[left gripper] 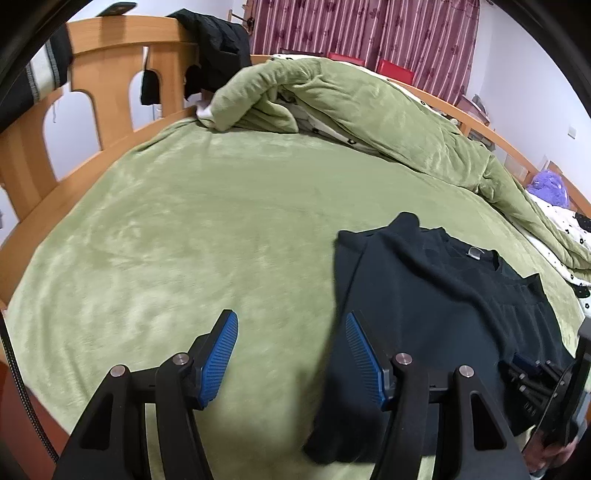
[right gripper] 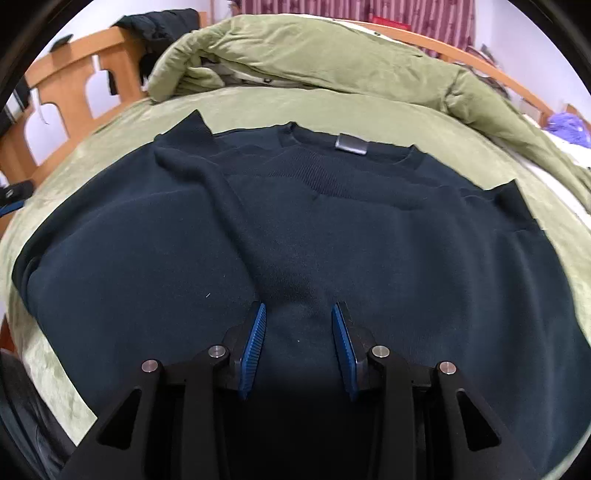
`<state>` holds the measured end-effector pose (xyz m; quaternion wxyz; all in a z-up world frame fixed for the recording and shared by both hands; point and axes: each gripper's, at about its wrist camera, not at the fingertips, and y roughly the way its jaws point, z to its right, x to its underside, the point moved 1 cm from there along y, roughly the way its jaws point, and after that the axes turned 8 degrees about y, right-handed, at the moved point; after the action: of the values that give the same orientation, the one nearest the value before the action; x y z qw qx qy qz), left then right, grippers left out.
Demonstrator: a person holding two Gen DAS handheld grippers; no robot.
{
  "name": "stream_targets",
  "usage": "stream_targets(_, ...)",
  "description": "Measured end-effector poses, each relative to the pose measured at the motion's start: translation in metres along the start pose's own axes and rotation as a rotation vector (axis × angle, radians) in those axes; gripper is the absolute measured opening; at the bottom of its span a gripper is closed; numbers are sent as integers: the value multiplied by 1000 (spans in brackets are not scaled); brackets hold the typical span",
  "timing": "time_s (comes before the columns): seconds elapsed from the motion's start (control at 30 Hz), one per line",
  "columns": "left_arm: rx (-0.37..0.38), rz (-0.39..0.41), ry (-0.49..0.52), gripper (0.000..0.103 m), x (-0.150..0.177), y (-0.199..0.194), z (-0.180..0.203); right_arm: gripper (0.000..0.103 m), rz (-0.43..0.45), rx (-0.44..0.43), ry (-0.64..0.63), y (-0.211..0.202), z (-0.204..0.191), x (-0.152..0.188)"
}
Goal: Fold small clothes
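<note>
A dark navy sweater (right gripper: 295, 229) lies flat on the green bed cover (right gripper: 92, 147), collar and grey label (right gripper: 350, 144) at the far side, one sleeve folded across its front. My right gripper (right gripper: 298, 314) is open and empty, low over the sweater's near middle. My left gripper (left gripper: 291, 321) is open and empty, over the green bed cover (left gripper: 184, 240) just left of the sweater (left gripper: 424, 314). The right gripper (left gripper: 532, 369) shows at the right edge of the left wrist view.
A bunched green duvet (left gripper: 351, 107) lies across the far side of the bed. A wooden headboard (left gripper: 110, 55) with dark clothes hung on it stands at the left. Maroon curtains (left gripper: 362, 29) hang behind. A purple item (left gripper: 550, 188) lies far right.
</note>
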<state>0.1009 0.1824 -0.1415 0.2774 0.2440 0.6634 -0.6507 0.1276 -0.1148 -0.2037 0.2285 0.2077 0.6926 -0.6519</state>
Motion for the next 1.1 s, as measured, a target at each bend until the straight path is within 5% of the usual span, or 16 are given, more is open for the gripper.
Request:
stream_targets(0.2, -21, 11, -64, 59, 9, -15, -36, 38, 59, -120, -82, -43, -52, -2)
stream_targets(0.33, -58, 6, -104, 59, 12, -24, -62, 59, 85, -241, -184, -60, -113, 6)
stream_targets(0.57, -106, 11, -133, 60, 19, -40, -102, 60, 35, -323, -305, -43, -190, 40)
stream_targets(0.83, -89, 17, -168, 60, 25, -38, -129, 73, 139, -69, -521, -14, -240, 75)
stream_targets(1.0, -71, 6, -174, 60, 30, -31, -131, 74, 137, 17, -491, 6, -245, 62)
stream_targets(1.07, -71, -2, -169, 60, 33, -27, -130, 69, 137, 26, -473, 10, -246, 56)
stream_targets(1.1, -71, -9, -169, 60, 33, -25, -129, 55, 146, 40, -475, 11, -246, 55)
